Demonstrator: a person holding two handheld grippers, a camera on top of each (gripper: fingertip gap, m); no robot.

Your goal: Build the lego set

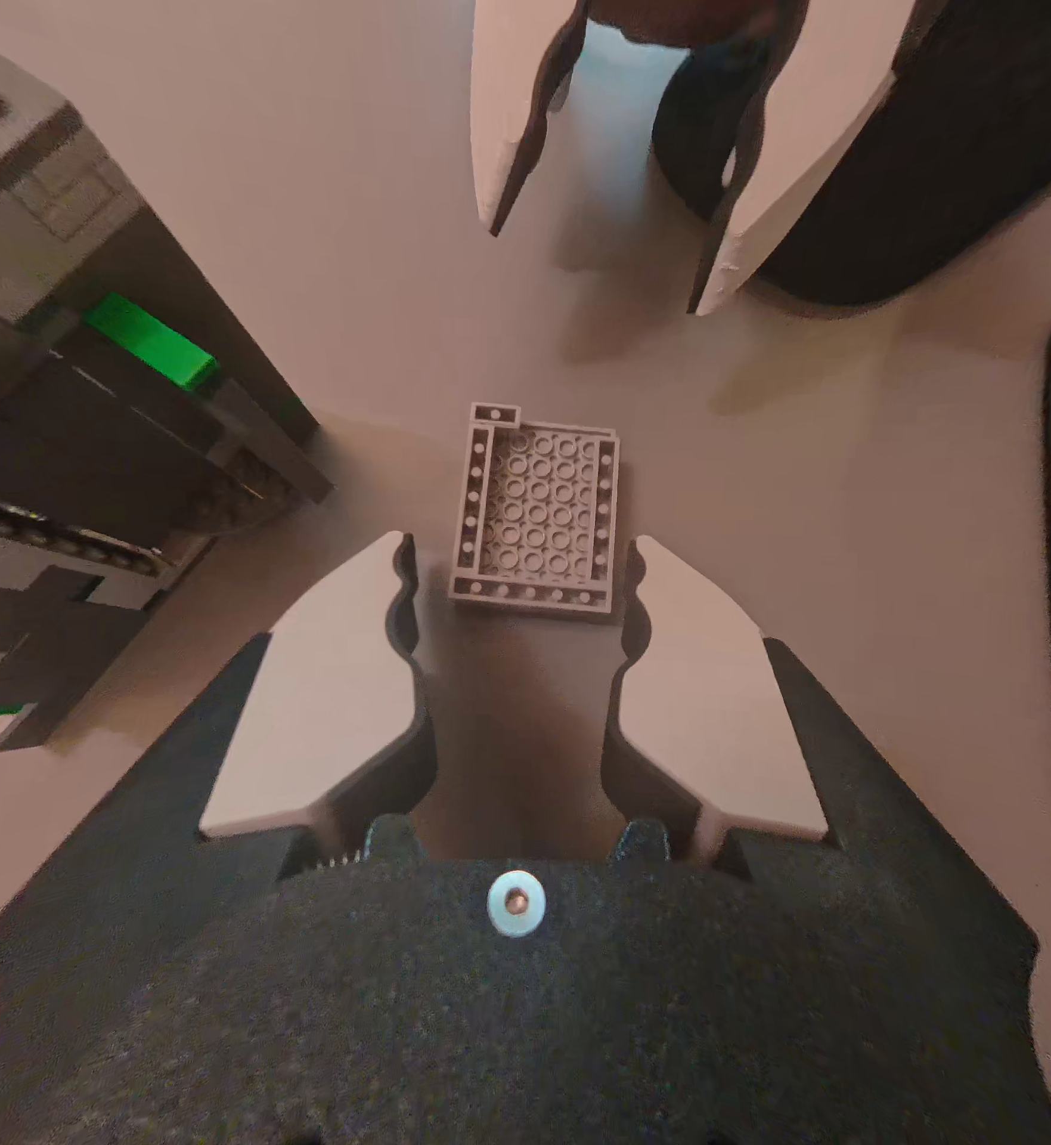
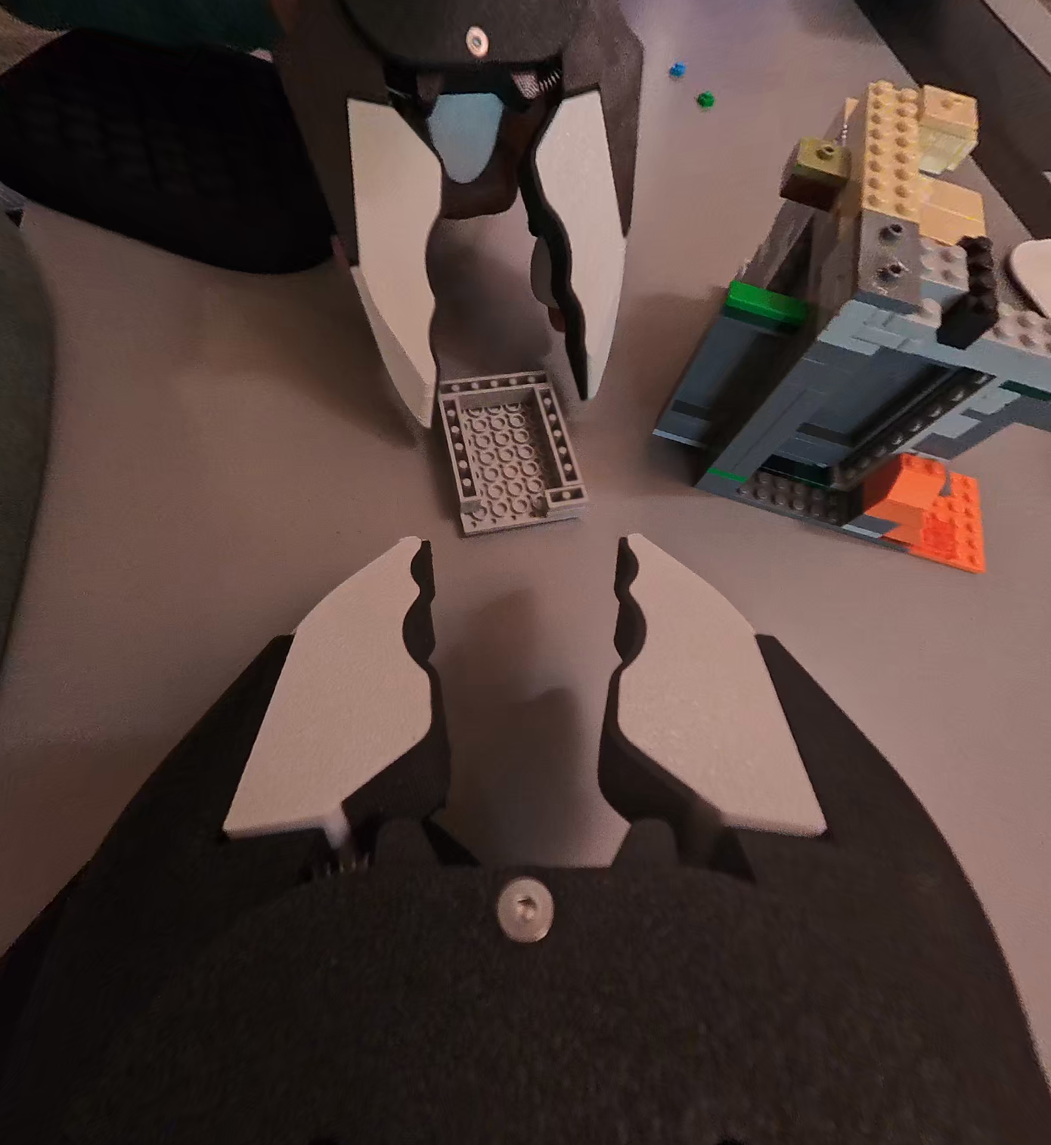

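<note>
**Grey brick tray between two open grippers**

Left gripper (image 1: 519, 539): jaws wide, nothing held; tips straddle the near end of the grey brick tray (image 1: 535, 511) without pressing on it. Tray lies flat mid-table (image 2: 200, 495), underside tubes up. Right gripper (image 2: 523, 542): jaws wide, bare, just short of the tray's opposite end. Multicoloured brick building (image 2: 869, 384) stands beside the tray, apart from it; orange plate (image 2: 944, 526) at its base.
</note>
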